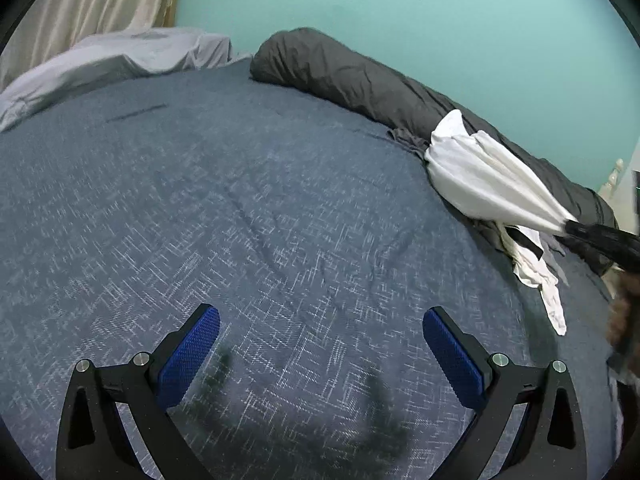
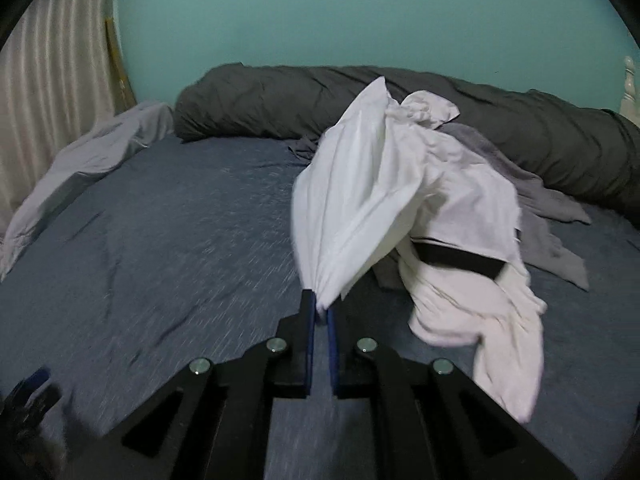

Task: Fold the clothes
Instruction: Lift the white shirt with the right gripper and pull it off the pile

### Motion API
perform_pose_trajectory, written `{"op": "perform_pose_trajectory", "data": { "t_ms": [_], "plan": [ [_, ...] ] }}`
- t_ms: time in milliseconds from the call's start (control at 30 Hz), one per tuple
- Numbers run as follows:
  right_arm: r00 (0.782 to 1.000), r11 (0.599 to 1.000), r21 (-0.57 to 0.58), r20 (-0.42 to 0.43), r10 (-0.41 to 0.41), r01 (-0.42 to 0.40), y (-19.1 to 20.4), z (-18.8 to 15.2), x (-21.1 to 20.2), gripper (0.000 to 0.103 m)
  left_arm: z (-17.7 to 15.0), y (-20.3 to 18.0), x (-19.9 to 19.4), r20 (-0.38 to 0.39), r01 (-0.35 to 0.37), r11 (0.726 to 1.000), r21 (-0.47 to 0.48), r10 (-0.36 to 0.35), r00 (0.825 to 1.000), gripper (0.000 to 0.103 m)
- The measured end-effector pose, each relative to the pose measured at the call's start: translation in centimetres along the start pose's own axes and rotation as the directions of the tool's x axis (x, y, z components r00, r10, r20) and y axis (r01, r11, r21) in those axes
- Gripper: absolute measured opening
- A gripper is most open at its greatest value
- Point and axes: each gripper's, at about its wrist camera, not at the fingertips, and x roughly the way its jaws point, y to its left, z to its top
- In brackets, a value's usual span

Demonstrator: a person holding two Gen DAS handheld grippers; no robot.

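Clothes lie in a small heap on the right part of the bed, near the long dark grey rolled duvet that runs along the turquoise wall. The bed has a blue cover with fine white streaks, and most of this cover is bare. On its far left side a pale grey sheet is crumpled, just beside a beige curtain.

In the heap I see a grey garment spread flat under the others, a cream-white garment with a black band, and on top the white shirt. One edge of the white shirt is raised off the heap and pulled into tight pleats, while its other part rests on the pile.

My right tool is clamped on this pleated edge, the blue pads pressed together with the cloth between them. My left tool hangs above the bare cover, its blue pads wide apart and nothing between them; its shadow falls on the cover below.
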Motion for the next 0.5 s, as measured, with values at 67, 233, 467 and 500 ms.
{"op": "perform_pose_trajectory", "data": {
  "t_ms": [67,233,467,500],
  "plan": [
    [1.0,1.0,0.001,0.008,0.016,-0.016,0.2,-1.1,-2.9,0.005,-0.2,-0.2,-0.9,0.01,0.007,1.0,0.008,-0.007,1.0,0.103],
    [0.997,0.997,-0.041,-0.016,0.07,-0.071,2.1,-5.0,-8.3,0.005,-0.8,-1.1,-1.9,0.003,0.025,0.999,0.021,-0.025,1.0,0.103],
    [0.97,0.981,0.004,-0.149,0.194,-0.195,5.1,-13.0,-10.7,0.004,-1.2,-2.0,-1.8,-0.015,0.045,0.998,0.05,-0.044,0.999,0.103],
    [0.963,0.977,0.026,-0.165,0.211,-0.21,5.2,-13.7,-10.4,0.004,-1.2,-1.9,-1.8,-0.018,0.045,0.998,0.05,-0.044,0.999,0.103]
  ]
}}
